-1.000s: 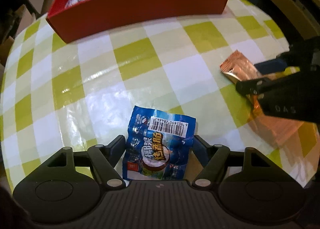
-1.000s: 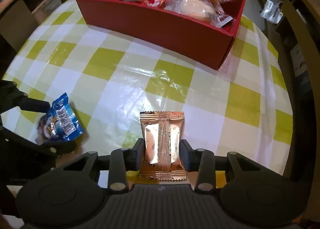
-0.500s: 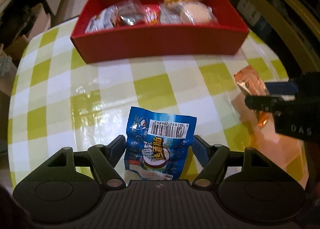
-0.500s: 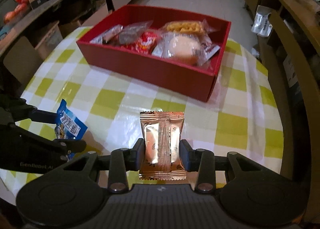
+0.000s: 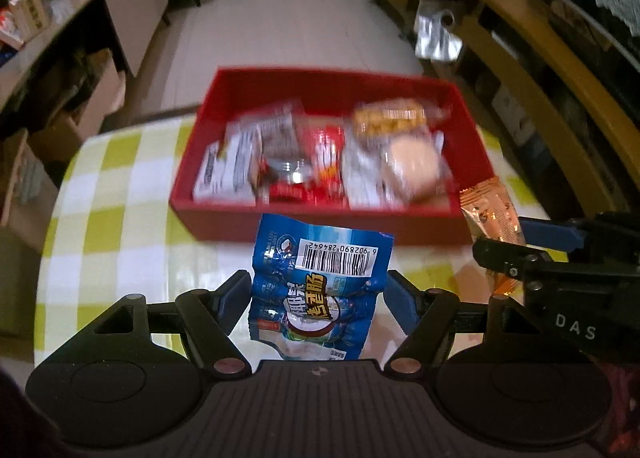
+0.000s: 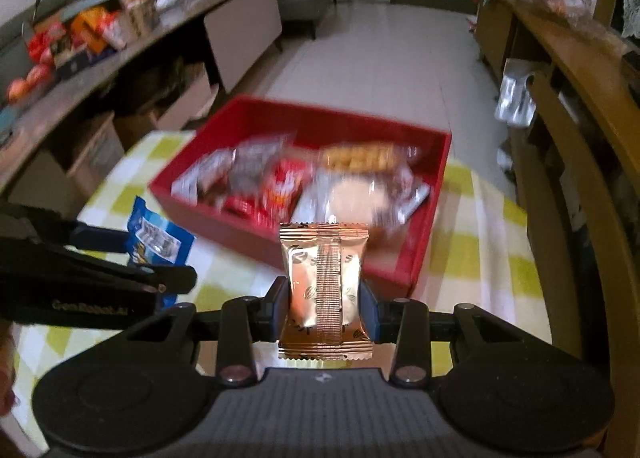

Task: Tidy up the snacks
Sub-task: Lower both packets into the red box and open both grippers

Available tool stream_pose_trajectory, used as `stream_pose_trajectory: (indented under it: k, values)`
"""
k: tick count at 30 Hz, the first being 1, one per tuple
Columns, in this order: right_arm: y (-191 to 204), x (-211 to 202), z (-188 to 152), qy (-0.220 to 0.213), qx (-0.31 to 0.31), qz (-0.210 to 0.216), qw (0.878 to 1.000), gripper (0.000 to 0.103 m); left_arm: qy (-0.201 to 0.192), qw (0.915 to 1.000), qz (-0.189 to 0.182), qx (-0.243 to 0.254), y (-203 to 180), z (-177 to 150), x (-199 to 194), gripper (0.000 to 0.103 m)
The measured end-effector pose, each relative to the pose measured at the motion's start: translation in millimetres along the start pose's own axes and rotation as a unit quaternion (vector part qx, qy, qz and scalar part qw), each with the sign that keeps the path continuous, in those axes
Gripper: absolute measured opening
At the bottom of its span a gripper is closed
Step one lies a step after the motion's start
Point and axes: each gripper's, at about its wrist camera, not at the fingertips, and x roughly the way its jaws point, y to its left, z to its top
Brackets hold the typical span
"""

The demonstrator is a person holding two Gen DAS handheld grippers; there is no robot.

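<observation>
My left gripper [image 5: 318,298] is shut on a blue snack packet [image 5: 320,278] with a barcode and holds it in the air just short of the red box [image 5: 320,224]. My right gripper [image 6: 324,304] is shut on a copper foil packet [image 6: 323,290], also raised before the red box [image 6: 420,262]. The box holds several wrapped snacks. The blue packet shows at the left of the right wrist view [image 6: 156,242]. The copper packet shows at the right of the left wrist view [image 5: 490,218].
The box sits on a round table with a yellow-green checked cloth [image 5: 108,218]. A long counter with clutter [image 6: 80,38] runs along the left. Wooden shelving [image 6: 580,98] stands on the right. Tiled floor lies beyond the table.
Both grippers have lifted their packets off the table and moved toward the red box, which now shows from higher up with its contents in view.
</observation>
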Motion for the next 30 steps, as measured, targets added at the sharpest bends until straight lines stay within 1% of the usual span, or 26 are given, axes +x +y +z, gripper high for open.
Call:
stream_pose_trajectory:
  k: [4, 8, 13, 17, 22, 26, 30]
  values:
    - [-3.4, 14.9, 19.4, -0.011, 0.008, 0.004, 1.0, 0.045, -0.014, 0.9998, 0.002, -0.015, 3.8, 25.5, 6.0, 0.077]
    - [-9.7, 31.3, 31.8, -0.015, 0.018, 0.007, 1.0, 0.045, -0.033, 0.9991, 0.013, -0.023, 7.2, 49.5, 16.7, 0.077]
    - [-14.0, 53.5, 43.4, -0.02, 0.026, 0.005, 0.999, 0.045, -0.037, 0.9988, 0.01, -0.032, 7.1, 65.9, 34.9, 0.078]
    - [-15.7, 67.9, 46.2, -0.018, 0.025, -0.003, 1.0, 0.045, -0.032, 0.9988, 0.018, -0.031, 6.2, 71.3, 49.8, 0.078]
    - [-16.8, 79.1, 45.8, -0.018, 0.024, -0.02, 0.999, 0.045, -0.025, 0.9985, 0.018, -0.045, 14.3, 73.4, 62.1, 0.078]
    - [-19.4, 82.9, 46.3, -0.019, 0.032, -0.024, 0.999, 0.045, -0.024, 0.9981, 0.037, -0.043, 17.1, 72.9, 66.7, 0.078]
    - [-20.9, 81.9, 47.4, -0.025, 0.038, -0.027, 0.999, 0.045, -0.021, 0.9982, 0.041, -0.037, 15.3, 72.5, 69.0, 0.078]
